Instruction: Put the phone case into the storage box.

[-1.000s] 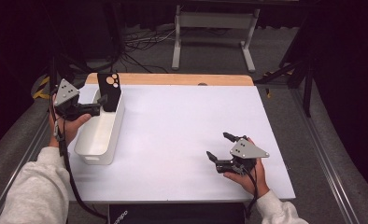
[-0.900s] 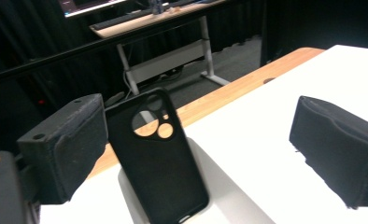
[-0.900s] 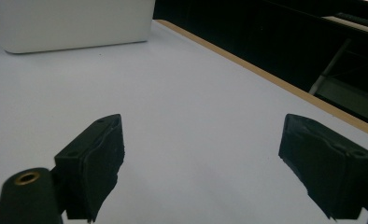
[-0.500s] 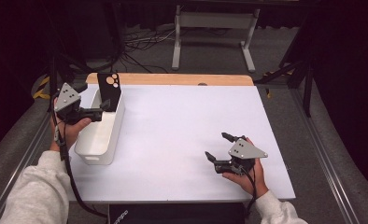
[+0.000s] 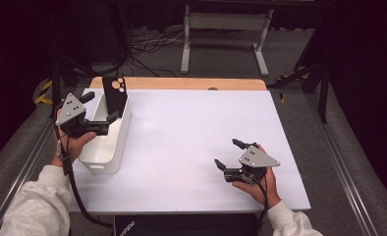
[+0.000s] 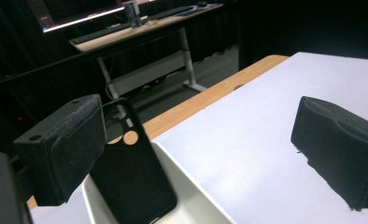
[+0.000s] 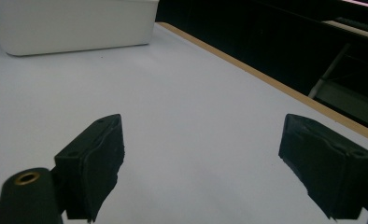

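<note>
From above we see our left gripper [image 5: 101, 108] spread wide beside the white bin [image 5: 105, 142], holding nothing, near the black phone case [image 5: 116, 95] that stands upright, leaning in the bin's far end. Our left gripper view adds the case's matte back and its round cut-outs showing wood colour through. We can read no brand or writing on it. Our right gripper [image 5: 228, 153] rests well apart on the white table [image 5: 181, 132], jaws also spread and empty.
</note>
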Demonstrator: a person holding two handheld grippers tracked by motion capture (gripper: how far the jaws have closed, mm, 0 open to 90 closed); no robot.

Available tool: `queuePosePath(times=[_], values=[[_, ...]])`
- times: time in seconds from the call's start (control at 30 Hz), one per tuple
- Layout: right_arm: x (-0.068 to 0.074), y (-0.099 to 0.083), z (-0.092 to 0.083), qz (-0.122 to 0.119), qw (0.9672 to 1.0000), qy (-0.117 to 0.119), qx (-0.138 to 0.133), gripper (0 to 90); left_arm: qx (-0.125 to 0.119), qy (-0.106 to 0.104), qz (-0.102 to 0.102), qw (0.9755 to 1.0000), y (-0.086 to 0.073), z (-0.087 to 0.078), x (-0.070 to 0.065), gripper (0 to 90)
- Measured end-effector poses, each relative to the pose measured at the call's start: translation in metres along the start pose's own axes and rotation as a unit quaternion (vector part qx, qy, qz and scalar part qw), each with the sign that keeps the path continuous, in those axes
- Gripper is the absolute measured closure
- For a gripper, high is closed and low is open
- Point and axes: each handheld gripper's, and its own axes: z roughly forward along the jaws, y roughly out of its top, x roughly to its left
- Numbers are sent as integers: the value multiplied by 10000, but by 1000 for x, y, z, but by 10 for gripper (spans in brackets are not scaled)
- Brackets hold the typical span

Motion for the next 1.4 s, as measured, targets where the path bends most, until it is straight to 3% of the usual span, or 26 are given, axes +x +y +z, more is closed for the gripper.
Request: queuePosePath(times=[0.33,0.63,1.4], values=[[2,1,3,-32,10000,3,38,136,-143,-210,32,9997,0,-7,-13,49],[1,0,3,-44,10000,5,87,136,-159,-394,108,9990,2,-3,-28,40],[3,-1,3,-74,9999,30,133,136,-314,-785,320,9959,6,-6,-69,37]])
